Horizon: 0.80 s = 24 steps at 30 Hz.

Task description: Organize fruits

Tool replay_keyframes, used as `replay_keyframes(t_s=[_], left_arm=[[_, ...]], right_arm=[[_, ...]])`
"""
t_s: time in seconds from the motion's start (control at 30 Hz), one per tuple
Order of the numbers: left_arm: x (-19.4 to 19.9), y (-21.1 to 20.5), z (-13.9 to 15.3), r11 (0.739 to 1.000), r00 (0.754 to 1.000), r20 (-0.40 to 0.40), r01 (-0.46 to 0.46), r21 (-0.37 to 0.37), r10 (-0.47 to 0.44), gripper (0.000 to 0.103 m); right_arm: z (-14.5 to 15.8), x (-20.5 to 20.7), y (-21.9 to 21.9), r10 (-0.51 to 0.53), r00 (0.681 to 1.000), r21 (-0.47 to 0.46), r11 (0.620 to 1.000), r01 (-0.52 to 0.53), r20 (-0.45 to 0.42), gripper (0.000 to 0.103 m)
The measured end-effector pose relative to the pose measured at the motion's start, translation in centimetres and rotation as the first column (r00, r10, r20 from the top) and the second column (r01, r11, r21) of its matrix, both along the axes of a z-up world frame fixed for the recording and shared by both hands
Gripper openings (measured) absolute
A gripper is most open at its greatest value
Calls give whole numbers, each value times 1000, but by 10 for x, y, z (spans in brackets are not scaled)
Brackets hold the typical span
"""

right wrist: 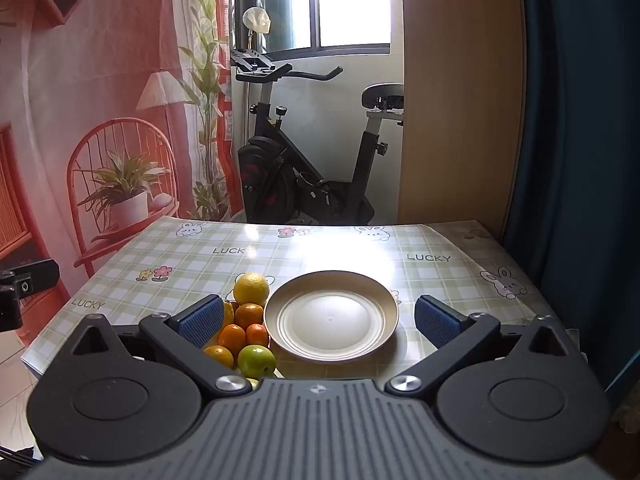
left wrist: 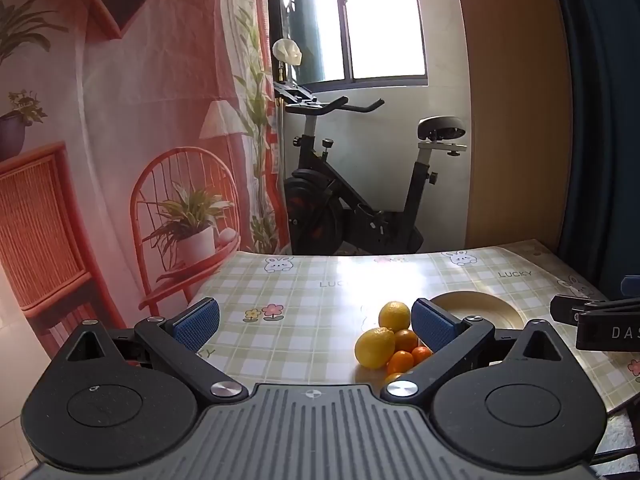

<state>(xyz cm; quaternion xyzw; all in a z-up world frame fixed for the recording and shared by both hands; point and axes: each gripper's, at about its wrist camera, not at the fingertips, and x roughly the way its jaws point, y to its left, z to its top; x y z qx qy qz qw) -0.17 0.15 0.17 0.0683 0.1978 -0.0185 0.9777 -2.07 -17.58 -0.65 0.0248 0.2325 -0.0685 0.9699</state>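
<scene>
Both grippers, left gripper (left wrist: 316, 326) and right gripper (right wrist: 320, 320), spread wide, empty. Fruit pile (right wrist: 246, 328) on table (right wrist: 440, 248), touching empty plate (right wrist: 390, 300) on its left. Probably firm, rounded, prone to rolling; far lemon (right wrist: 251, 288) best pinched across its middle.

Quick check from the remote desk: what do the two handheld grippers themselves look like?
Both match: the left gripper and right gripper have black linkage arms with silver pivot bolts, round black side discs, a ribbed grey body and blue textured finger pads. No hands or sleeves show.
</scene>
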Motion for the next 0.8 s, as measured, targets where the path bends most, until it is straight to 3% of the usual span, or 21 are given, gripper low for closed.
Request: replay_keyframes(t_s=[0.8], left_arm=[[-2, -1, -2, 1000, 1000, -3, -7, -1, 7, 103]], right_arm=[[-1, 0, 0, 0, 1000, 0, 1000, 0, -1, 103]])
